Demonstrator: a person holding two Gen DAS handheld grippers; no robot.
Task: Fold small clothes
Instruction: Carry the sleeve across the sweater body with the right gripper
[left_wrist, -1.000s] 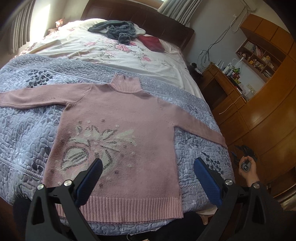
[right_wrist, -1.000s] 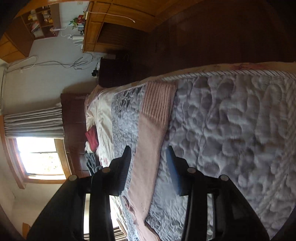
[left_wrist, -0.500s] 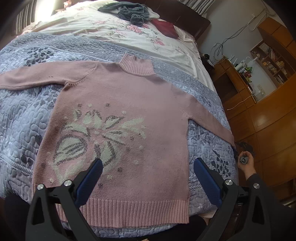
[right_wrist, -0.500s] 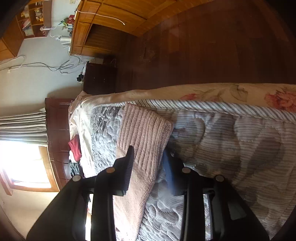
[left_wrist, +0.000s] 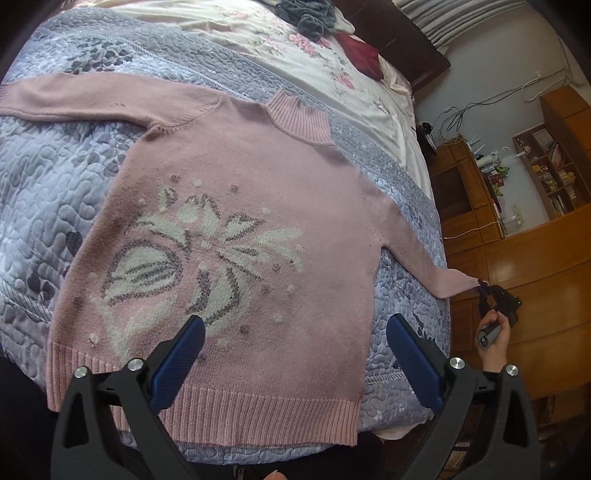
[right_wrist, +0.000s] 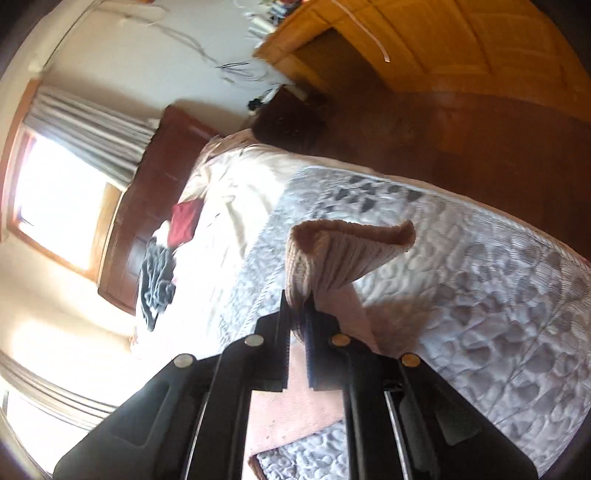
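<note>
Here the right gripper (right_wrist: 297, 321) pinches the pink sweater's (left_wrist: 236, 206) right sleeve cuff (right_wrist: 347, 254), body lying leftward; the left gripper (left_wrist: 295, 354) hovers spread above the hem.

We see a pink knitted sweater (left_wrist: 251, 206), matt and slightly fuzzy, ribbed at its collar, hem and cuff (right_wrist: 351, 254). Under it lies a quilted bedspread (left_wrist: 48, 177) with a soft satin sheen and puffy stitching. At the lower edge of the frame, the left gripper (left_wrist: 295, 354) shows matt black plastic, blue rubbery pads (left_wrist: 177, 363) and shiny metal screws. On the right, the wooden cabinets (left_wrist: 535, 266) look glossy, varnished.
</note>
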